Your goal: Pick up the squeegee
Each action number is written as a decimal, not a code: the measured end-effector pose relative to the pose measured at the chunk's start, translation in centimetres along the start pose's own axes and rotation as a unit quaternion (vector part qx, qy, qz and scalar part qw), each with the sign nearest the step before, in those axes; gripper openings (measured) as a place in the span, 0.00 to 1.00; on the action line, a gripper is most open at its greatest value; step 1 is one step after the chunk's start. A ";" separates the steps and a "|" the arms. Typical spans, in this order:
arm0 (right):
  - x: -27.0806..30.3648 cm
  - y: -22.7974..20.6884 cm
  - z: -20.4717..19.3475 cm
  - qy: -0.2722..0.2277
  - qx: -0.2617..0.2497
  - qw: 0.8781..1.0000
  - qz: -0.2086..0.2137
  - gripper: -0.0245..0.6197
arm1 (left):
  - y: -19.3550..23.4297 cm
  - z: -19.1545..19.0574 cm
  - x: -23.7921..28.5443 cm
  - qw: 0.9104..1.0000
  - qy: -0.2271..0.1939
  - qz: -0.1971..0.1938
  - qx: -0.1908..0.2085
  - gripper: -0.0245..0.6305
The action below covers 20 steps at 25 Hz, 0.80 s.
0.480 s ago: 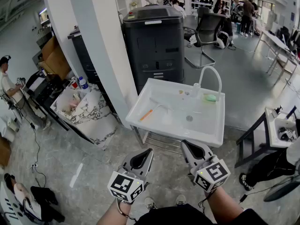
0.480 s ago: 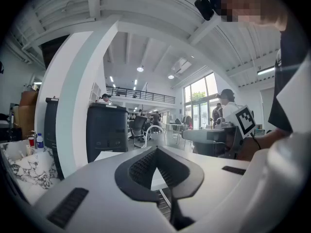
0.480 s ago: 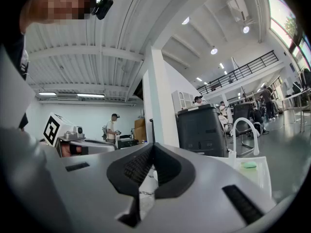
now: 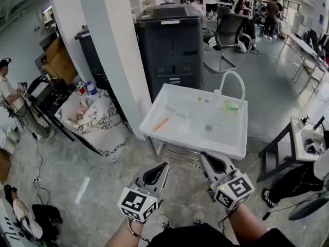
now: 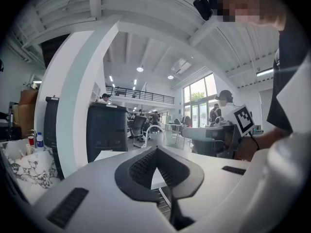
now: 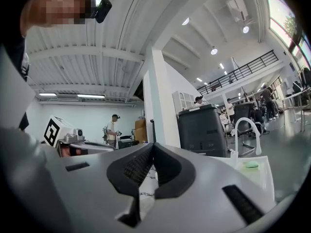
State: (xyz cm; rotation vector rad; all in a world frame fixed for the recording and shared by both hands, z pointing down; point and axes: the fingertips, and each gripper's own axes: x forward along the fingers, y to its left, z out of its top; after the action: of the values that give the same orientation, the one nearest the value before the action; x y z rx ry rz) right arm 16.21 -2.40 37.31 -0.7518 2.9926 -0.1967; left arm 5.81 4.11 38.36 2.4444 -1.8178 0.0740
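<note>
The left gripper (image 4: 164, 165) has its jaws pressed together with nothing between them, and the right gripper (image 4: 202, 156) is clenched in the same way, also on nothing. Both are held level, side by side and close to the person's body, pointing toward the far side of the scene.

Just beyond their tips stands a white sink (image 4: 154, 130) on a metal frame. It is near, but neither gripper is over it or touching it. In the left part of the basin lies a slim tool with an orange handle, which looks to be the squeegee (image 4: 161, 124); its blade end is too faint to make out well. A green sponge (image 4: 231, 106) sits at the far right corner beside the white tap (image 4: 232, 81), and the drain (image 4: 208, 128) is in the middle of the basin.

Behind the sink are a dark cabinet (image 4: 172, 50) and a white pillar (image 4: 115, 50) to its left.

As I judge it, the task has hardly begun. The squeegee is untouched in the basin. What is left is to reach over the near rim, open one gripper, close on the handle and lift.
</note>
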 end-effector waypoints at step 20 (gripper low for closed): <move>6.3 7.1 -2.0 0.015 -0.001 1.000 -0.011 0.06 | 7.6 -1.8 -6.0 1.000 -0.007 -0.012 -0.021 0.06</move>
State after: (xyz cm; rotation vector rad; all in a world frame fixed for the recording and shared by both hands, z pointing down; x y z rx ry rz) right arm 7.19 0.98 38.19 -0.7889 3.0150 -0.2079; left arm -3.16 7.86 39.94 2.4448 -1.7761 0.0168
